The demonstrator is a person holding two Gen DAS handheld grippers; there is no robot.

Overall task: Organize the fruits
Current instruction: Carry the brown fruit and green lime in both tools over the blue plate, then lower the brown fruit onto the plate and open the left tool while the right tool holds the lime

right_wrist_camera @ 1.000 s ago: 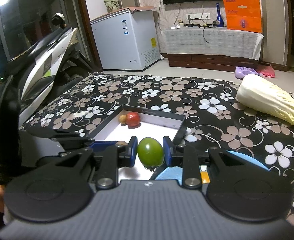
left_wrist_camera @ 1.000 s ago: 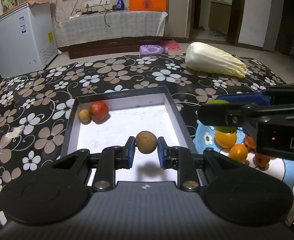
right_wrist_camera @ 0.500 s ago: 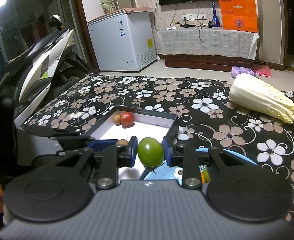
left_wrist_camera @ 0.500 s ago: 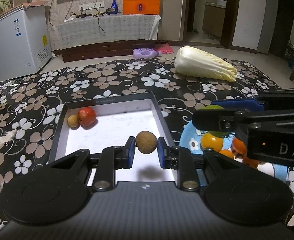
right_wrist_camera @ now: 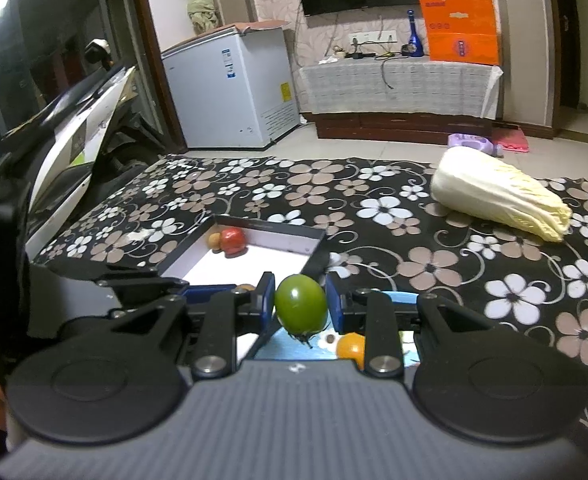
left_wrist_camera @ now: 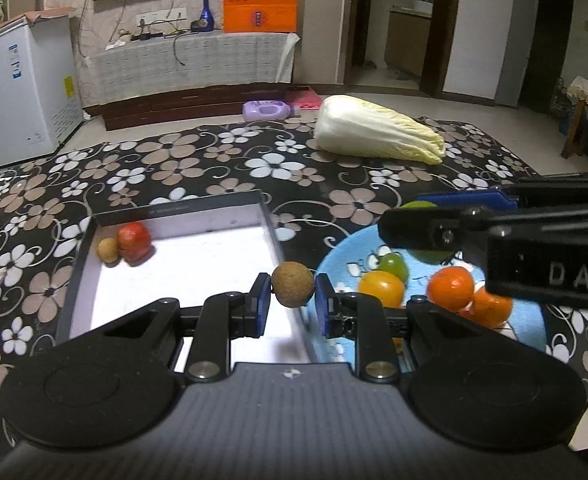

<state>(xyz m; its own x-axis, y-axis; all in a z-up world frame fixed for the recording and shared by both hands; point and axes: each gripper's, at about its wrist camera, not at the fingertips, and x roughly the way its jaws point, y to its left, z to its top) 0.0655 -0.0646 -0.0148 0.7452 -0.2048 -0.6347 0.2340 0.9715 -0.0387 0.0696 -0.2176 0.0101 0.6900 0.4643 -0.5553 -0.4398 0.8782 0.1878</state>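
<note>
On the flowered cloth (left_wrist_camera: 181, 160) at the far left of my left wrist view sits the dark-walled box (left_wrist_camera: 78, 264) with its white floor; a small tan fruit (left_wrist_camera: 107, 249) and a red fruit (left_wrist_camera: 134, 241) lie touching in its far left corner. My left gripper (left_wrist_camera: 292, 304) tilts forward and down, its blue pads clenched on a round brown fruit (left_wrist_camera: 292, 289). That fruit is nearly a ball, so I can name no long axis. It hangs over the box's right wall, where a second ago it hung over the white floor, so my hand has slid rightward toward the plate.

Right of the box lies the blue plate (left_wrist_camera: 342, 252), carrying a yellow-orange fruit (left_wrist_camera: 382, 289), a small green fruit (left_wrist_camera: 394, 266) behind it, and two orange ones (left_wrist_camera: 452, 288) touching each other further right. Above the plate my right gripper crosses the view from the right edge.

In the right wrist view, my right gripper (right_wrist_camera: 300, 304) also tilts forward and down, pads gripping a green tomato (right_wrist_camera: 300, 309). The tomato is slightly taller than wide, its long axis roughly upright, with the dark stem end pointing down. It hangs above the near corner where box (right_wrist_camera: 314, 256) and plate (right_wrist_camera: 294, 350) meet. This hand too has shifted since a second ago, and more of the plate shows beneath it. Its grip is unchanged.

At the far right, well apart from the box and plate, a napa cabbage (right_wrist_camera: 498, 196) lies on its side.
</note>
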